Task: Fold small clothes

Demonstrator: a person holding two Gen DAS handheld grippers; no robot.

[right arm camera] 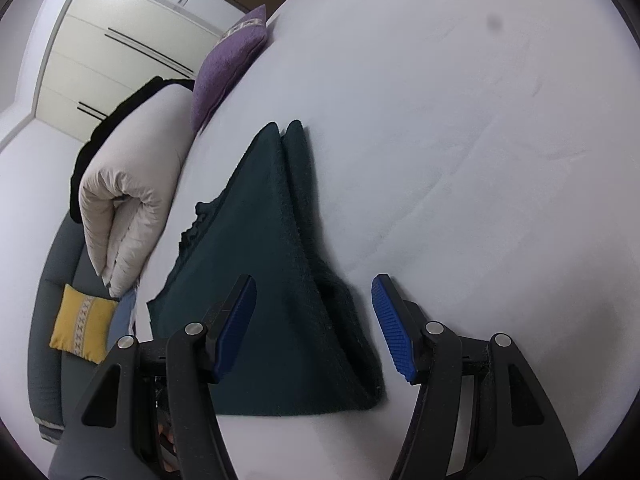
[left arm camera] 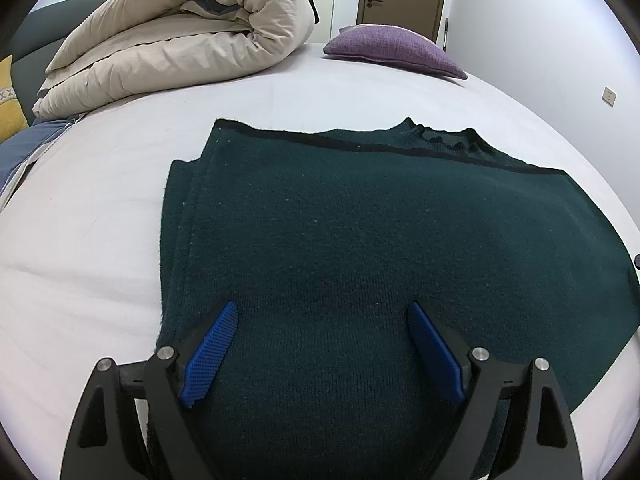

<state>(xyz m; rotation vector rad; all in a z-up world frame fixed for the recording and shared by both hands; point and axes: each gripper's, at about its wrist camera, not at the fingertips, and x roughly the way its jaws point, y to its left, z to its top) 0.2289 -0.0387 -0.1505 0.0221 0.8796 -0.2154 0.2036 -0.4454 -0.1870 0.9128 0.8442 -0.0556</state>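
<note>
Both hand-held grippers, left (left arm camera: pixel 322 308) and right (right arm camera: pixel 314 284), hover released over folded sweater (left arm camera: pixel 360 248); bare sheet (right arm camera: pixel 460 140) around its edges.

Left wrist view: close above the sweater (left arm camera: pixel 360 240), angled down across the bed (left arm camera: pixel 100 208); duvet (left arm camera: pixel 180 32) at 11 o'clock, pillow (left arm camera: pixel 392 48) at 1 o'clock.
Right wrist view: rolled, close over the sweater's (right arm camera: pixel 260 280) folded edge; pillow (right arm camera: pixel 228 68) at 11 o'clock, duvet (right arm camera: pixel 132 184) at 9 o'clock.
Shared: sweater, bed, duvet, pillow.
</note>
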